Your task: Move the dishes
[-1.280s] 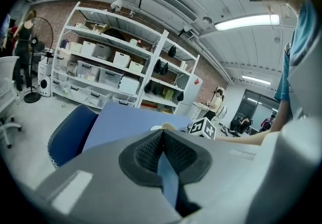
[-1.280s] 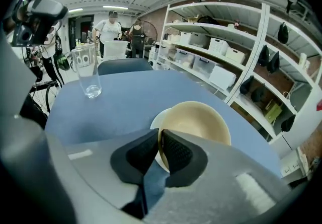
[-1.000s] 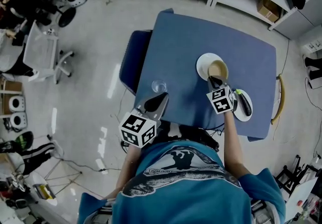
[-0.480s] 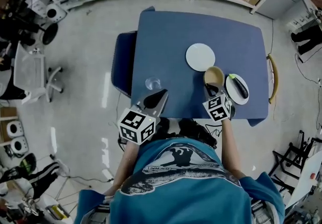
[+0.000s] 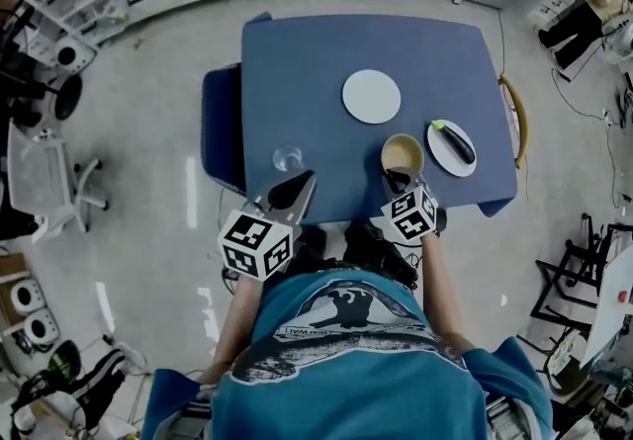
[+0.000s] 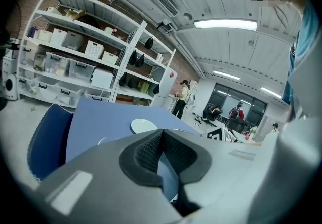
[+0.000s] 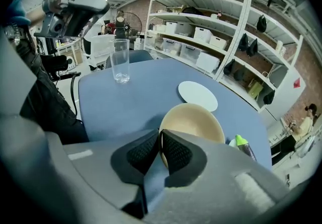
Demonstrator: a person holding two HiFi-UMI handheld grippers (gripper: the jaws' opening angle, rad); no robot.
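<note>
A tan bowl (image 5: 403, 152) (image 7: 193, 121) sits near the front edge of the blue table (image 5: 326, 62), and my right gripper (image 5: 398, 178) (image 7: 160, 140) is shut on its near rim. Behind it lies an empty white plate (image 5: 371, 95) (image 7: 197, 95). To the right of the bowl, a second white plate (image 5: 436, 132) carries a dark eggplant (image 5: 456, 142) (image 7: 247, 150). A clear glass (image 5: 287, 158) (image 7: 119, 61) stands at the front left. My left gripper (image 5: 295, 188) (image 6: 162, 140) hovers just in front of the glass, shut and empty.
A blue chair (image 5: 220, 132) (image 6: 48, 132) is pushed against the table's left side. White shelving with storage boxes (image 7: 211, 42) lines the far wall. People stand in the distance (image 6: 180, 98). Another chair's curved back (image 5: 516, 122) shows at the table's right edge.
The right gripper has carried the tan bowl off the white plate and toward the table's front edge, beside the eggplant plate. The left gripper has stayed by the glass.
</note>
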